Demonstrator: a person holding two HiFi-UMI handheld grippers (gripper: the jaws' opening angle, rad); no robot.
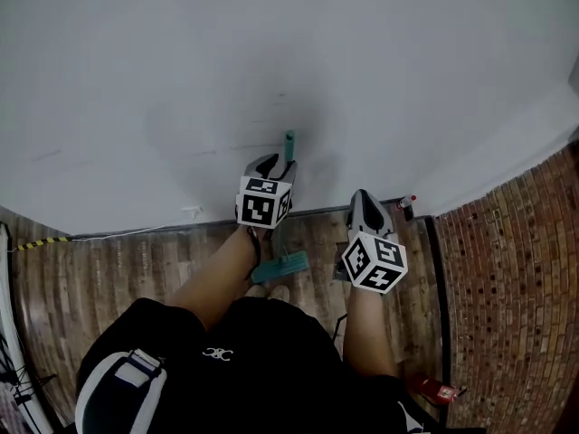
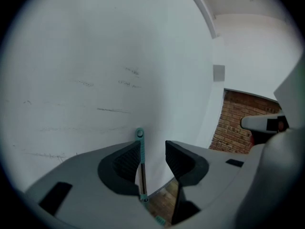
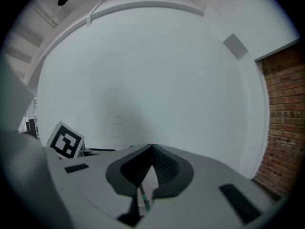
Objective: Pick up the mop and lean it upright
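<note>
The mop stands nearly upright against the white wall (image 1: 271, 61). Its teal handle tip (image 1: 289, 141) rests on the wall and its teal head (image 1: 281, 266) lies on the wooden floor near the person's feet. My left gripper (image 1: 269, 165) is at the upper handle. In the left gripper view the thin pole (image 2: 140, 152) runs between the parted jaws, close to the left pad, with a clear gap to the right pad; the left gripper (image 2: 153, 158) is open. My right gripper (image 1: 365, 200) hangs to the right of the mop, and its jaws (image 3: 151, 157) meet at the tips.
A brick wall (image 1: 516, 287) closes the right side. A small red-capped item (image 1: 407, 202) stands at the wall's base, and a red object (image 1: 436, 390) lies on the floor at the lower right. Yellow-black tape (image 1: 36, 242) marks the floor on the left.
</note>
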